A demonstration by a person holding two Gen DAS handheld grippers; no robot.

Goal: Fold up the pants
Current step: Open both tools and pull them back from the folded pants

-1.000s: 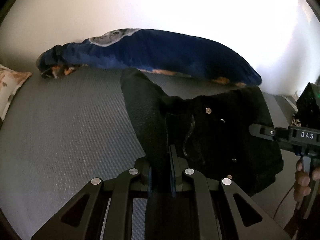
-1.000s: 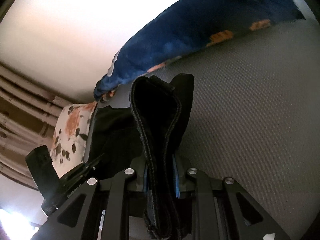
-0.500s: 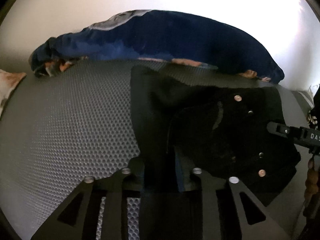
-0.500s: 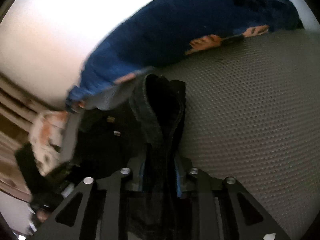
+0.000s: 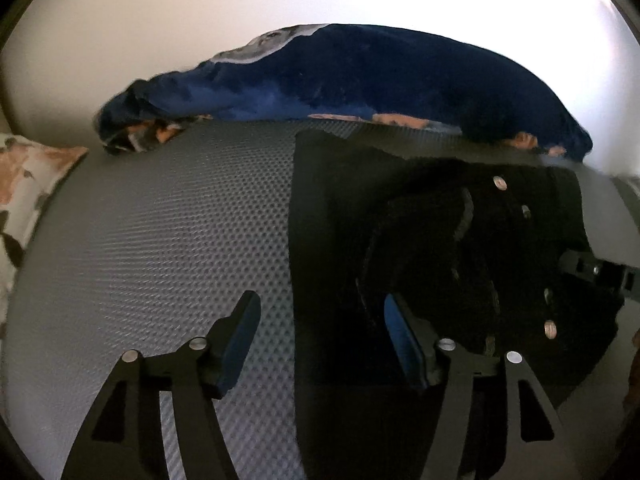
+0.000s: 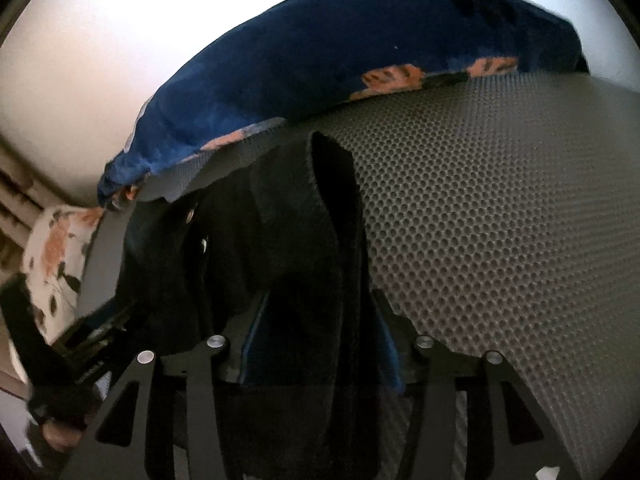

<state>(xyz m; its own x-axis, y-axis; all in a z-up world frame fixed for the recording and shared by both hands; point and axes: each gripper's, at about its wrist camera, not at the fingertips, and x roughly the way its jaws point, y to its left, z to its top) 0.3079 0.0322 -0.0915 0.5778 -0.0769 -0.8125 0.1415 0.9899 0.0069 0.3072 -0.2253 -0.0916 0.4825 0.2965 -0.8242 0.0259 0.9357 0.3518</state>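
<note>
Black pants [image 5: 420,240] with metal buttons lie folded on the grey mesh mat [image 5: 160,240]. My left gripper [image 5: 322,340] hangs just above them and its jaws are opening. The pants' left edge runs between them, and neither pad presses on the cloth. In the right wrist view a thick fold of the pants [image 6: 316,260] lies between the opening jaws of my right gripper [image 6: 320,344], and the blue pads stand off the cloth. The right gripper [image 5: 596,272] shows at the pants' right edge. The left gripper [image 6: 92,344] shows at the lower left.
A dark blue blanket [image 5: 380,80] with orange patches lies along the back of the mat against a white wall. A floral pillow [image 5: 24,184] sits at the mat's left end. Bare mat [image 6: 500,240] spreads to the right of the pants.
Both grippers were shut on folds of the pants; now both sets of jaws have spread and let the cloth go. Both hands have sunk toward the mat and tipped down.
</note>
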